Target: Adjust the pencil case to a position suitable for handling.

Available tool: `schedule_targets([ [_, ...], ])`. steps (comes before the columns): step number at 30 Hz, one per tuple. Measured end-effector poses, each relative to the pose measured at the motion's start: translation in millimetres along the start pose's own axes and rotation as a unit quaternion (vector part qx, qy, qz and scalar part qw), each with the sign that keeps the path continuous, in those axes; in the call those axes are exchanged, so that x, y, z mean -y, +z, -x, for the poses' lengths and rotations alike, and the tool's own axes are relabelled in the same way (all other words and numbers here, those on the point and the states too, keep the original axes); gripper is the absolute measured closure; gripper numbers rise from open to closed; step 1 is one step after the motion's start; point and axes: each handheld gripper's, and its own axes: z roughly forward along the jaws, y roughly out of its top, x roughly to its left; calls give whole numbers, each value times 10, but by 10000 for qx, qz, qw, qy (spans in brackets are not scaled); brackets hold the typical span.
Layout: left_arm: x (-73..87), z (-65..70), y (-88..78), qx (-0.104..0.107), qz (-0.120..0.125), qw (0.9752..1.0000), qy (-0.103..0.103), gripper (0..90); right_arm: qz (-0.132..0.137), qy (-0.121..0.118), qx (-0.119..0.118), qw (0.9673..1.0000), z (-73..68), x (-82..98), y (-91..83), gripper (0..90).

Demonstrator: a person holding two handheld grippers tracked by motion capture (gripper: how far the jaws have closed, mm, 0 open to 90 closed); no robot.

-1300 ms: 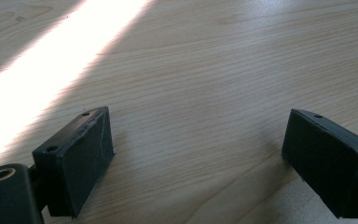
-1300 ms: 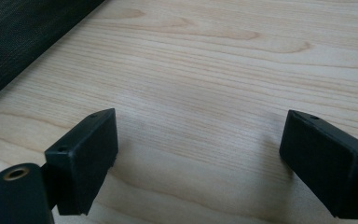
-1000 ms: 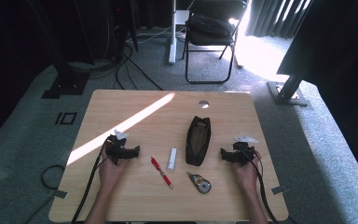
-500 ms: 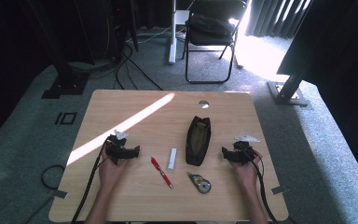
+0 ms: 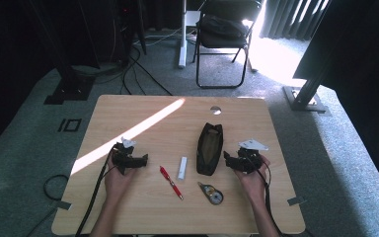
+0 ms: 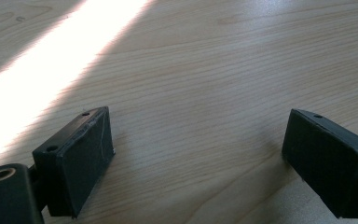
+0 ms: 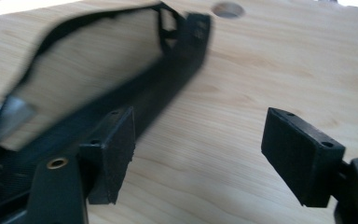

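Two tools are out on the counter (image 5: 128, 106), and the right tool (image 5: 233, 162) is the one to watch: its jaws stand wide with nothing between them, having just eased apart again, right beside the black pouch (image 5: 210, 148) that lies flat in the middle of the counter, mouth open and long axis running away from the person. From the right gripper view the pouch's dark edge (image 7: 158, 93) runs just past the near pad, so the risk I'd judge is a glancing catch: the pad clips the soft rim and shoves the pouch sideways instead of closing on it. A nudge like that could push it toward the white stick (image 5: 182, 168), just beside it. Limp fabric may also fold and slip from a shallow pinch. The left tool (image 5: 139, 160) sits open over bare wood, too far off to steady anything.
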Motion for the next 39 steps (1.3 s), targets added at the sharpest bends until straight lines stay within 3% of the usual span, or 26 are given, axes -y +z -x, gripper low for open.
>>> schedule_targets([
  [7,0,0,0,1,0,10000,0,88,130,-176,-156,9996,-274,-94,-1,216],
  [11,-1,0,1,1,-1,10000,0,88,-73,-230,-266,9994,-392,-85,110,210],
  [14,-2,0,2,-1,1,10000,1,89,-187,-331,-188,9991,-422,-67,154,210],
  [18,-2,-1,2,-1,-2,10000,5,88,-238,-400,-37,9989,-392,-63,152,223],
  [20,-2,0,2,-1,1,10000,1,88,-243,-440,158,9986,-311,-62,118,227],
  [23,-2,1,3,2,6,10000,-5,88,-250,-391,270,9986,-242,-68,86,227],
  [26,-2,0,2,-1,2,10000,0,88,-203,-152,520,9983,-77,-88,11,237],
  [30,-2,1,3,-1,2,10000,-4,88,-170,38,673,9976,13,-97,-47,243],
  [33,-3,0,3,-3,2,10000,1,88,-74,119,630,9979,1,-109,-90,247],
  [37,-3,0,3,-3,1,10000,2,89,-134,9,483,9987,-180,-102,-54,266],
  [39,-3,0,3,-3,4,10000,0,89,-184,-48,531,9984,-217,-88,-35,276],
])
